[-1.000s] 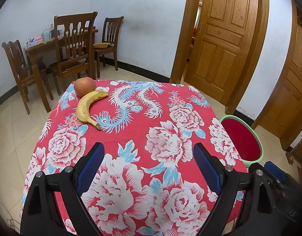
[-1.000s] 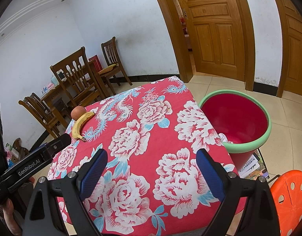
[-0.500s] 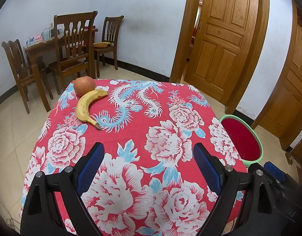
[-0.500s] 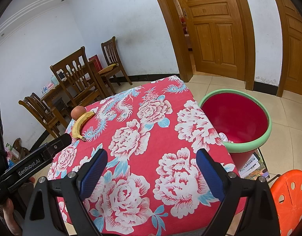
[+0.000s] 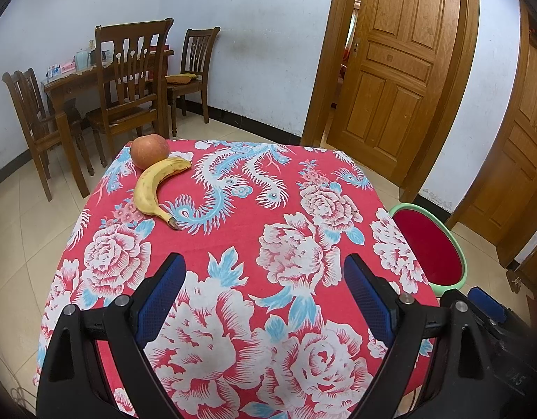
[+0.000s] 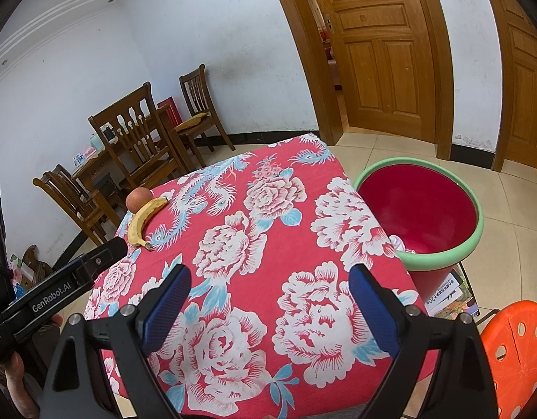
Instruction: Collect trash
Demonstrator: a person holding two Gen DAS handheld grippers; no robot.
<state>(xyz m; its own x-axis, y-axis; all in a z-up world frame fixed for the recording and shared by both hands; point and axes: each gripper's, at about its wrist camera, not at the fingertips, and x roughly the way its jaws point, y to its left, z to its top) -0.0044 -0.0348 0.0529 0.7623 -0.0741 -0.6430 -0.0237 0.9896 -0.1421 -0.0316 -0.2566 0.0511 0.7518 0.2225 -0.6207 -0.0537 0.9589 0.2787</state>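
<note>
A table under a red floral cloth (image 5: pixel 254 237) (image 6: pixel 268 230) fills both views. A yellow banana (image 5: pixel 154 185) (image 6: pixel 142 221) and a reddish apple (image 5: pixel 149 151) (image 6: pixel 139 199) lie together at its far left corner. A red bin with a green rim (image 6: pixel 422 209) (image 5: pixel 430 244) stands on the floor off the table's right side, with some white scrap (image 6: pixel 397 242) inside. My left gripper (image 5: pixel 265 279) hovers open over the near edge, nothing between its blue pads. My right gripper (image 6: pixel 270 291) is open and empty too.
Dark wooden chairs (image 5: pixel 128 83) and a dining table (image 5: pixel 69 80) stand at the back left. Wooden doors (image 5: pixel 394 63) line the right wall. An orange perforated stool (image 6: pixel 513 356) sits near right, with printed papers (image 6: pixel 446 289) on the floor beside the bin.
</note>
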